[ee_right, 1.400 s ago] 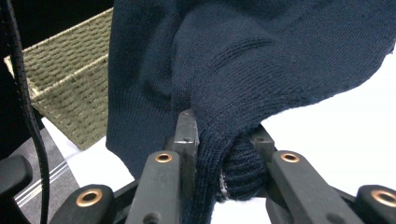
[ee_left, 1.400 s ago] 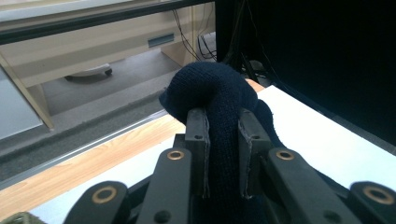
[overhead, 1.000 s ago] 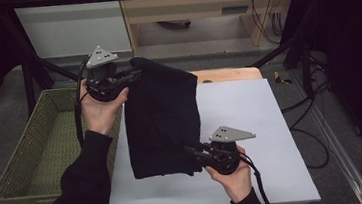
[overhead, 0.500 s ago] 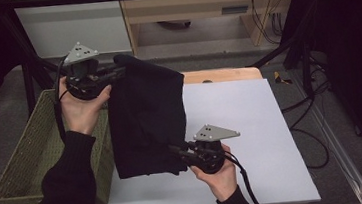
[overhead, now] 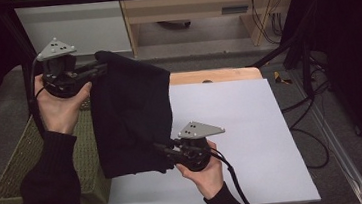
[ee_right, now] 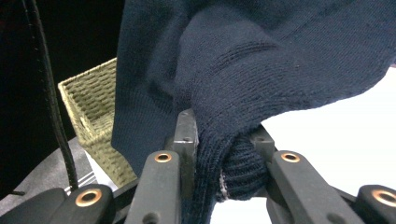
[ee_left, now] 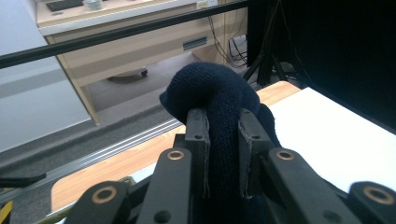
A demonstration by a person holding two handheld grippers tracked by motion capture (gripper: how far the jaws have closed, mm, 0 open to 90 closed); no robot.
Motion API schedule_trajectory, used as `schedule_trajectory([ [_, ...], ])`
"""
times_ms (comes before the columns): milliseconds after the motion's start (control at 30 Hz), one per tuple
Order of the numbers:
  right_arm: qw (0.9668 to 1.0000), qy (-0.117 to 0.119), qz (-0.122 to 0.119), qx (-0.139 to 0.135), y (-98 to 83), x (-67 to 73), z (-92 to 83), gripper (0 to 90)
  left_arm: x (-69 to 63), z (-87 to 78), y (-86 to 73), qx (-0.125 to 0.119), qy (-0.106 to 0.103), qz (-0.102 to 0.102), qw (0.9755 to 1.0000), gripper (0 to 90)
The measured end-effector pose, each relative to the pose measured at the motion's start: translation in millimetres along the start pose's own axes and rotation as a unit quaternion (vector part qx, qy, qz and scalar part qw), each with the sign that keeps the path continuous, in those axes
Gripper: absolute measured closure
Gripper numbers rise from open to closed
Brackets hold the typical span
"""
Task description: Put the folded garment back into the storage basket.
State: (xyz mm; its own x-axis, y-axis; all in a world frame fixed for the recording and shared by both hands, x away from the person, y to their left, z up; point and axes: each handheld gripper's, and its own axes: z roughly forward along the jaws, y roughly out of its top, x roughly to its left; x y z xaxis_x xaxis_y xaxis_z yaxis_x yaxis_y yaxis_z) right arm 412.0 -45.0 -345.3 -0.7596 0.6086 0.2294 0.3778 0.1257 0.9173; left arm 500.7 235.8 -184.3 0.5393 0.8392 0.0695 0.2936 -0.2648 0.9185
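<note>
High view: a dark navy knitted garment point(overhead: 130, 117) hangs folded between the two grippers, held off the white table top point(overhead: 241, 126). From the middle of that table top, the garment sits at about 9 o'clock, over the table's left edge and partly above the green woven basket point(overhead: 28, 157), which stands farther out at 9 o'clock beside the table. The left gripper point(overhead: 99, 68), in the person's left hand point(overhead: 61, 106), is at about 10 o'clock and raised, with its jaws pinched narrow on the garment's upper corner. The right gripper point(overhead: 159, 148), in the right hand point(overhead: 203, 172), is at about 7 o'clock, low above the table, its jaws clamped on the garment's lower corner. A wooden surface point(overhead: 216, 75) shows past the table's far edge at 12 o'clock.

Left gripper view: a bunched roll of the knit point(ee_left: 219, 121) is squeezed between the two black jaws and bulges above their tips.

Right gripper view: a thick fold of the knit point(ee_right: 233, 158) is pressed between the jaws, the rest draping upward, with the basket point(ee_right: 93, 121) at 9 o'clock behind it
</note>
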Motion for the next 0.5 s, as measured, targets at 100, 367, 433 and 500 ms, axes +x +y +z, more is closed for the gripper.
schedule_trajectory([
  [100, 1.0000, 0.006, -0.002, 0.000, 3.4, 4.8, 6.4, 72.6, 6.2, -4.8, 0.2, 0.003, 0.004, -0.003, 1.0000, 76.8],
  [367, 0.9998, 0.016, -0.004, -0.005, 11.6, 14.2, 19.7, 72.6, 22.8, -18.3, 0.3, 0.003, 0.015, -0.010, 0.9998, 76.8],
  [433, 0.9998, 0.018, -0.004, -0.006, 12.9, 16.5, 24.0, 72.6, 25.1, -19.5, 0.2, 0.004, 0.016, -0.011, 0.9998, 76.8],
  [500, 0.9998, 0.020, -0.004, -0.007, 14.4, 19.2, 28.7, 72.6, 31.3, -22.6, -0.7, 0.003, 0.019, -0.015, 0.9997, 76.8],
])
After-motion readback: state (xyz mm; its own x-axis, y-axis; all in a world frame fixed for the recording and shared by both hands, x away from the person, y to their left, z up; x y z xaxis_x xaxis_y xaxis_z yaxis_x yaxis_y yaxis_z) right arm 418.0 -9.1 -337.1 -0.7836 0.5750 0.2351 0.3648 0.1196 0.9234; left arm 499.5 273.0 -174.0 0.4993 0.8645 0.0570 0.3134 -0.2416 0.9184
